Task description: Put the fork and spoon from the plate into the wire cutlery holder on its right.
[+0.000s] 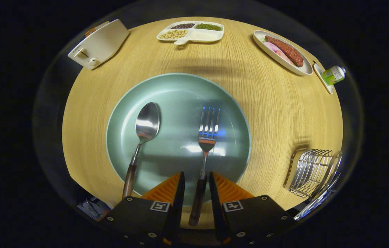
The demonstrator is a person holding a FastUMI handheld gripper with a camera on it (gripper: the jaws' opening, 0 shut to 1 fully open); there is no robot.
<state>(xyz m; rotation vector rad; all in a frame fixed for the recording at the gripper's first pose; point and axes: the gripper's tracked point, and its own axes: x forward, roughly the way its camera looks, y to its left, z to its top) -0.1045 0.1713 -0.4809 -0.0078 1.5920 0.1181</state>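
Observation:
A pale green plate [177, 91] lies on the wooden table just ahead of my gripper [197, 176]. On it, side by side, rest a steel spoon [146, 124] on the left and a steel fork [207, 134] on the right, both with dark handles pointing back toward me. The fork's handle runs over the plate's near rim and lies between my two fingers, nearer the right one, with a visible gap on the left. My gripper is open around it. The wire cutlery holder [313, 172] stands on the table to the right of the plate.
At the table's far side sit a white appliance with a knob [98, 43], a divided white tray of beans [191, 31], an oval dish with sausage [282, 51] and a small green bottle [332, 75]. Bare wood lies between plate and holder.

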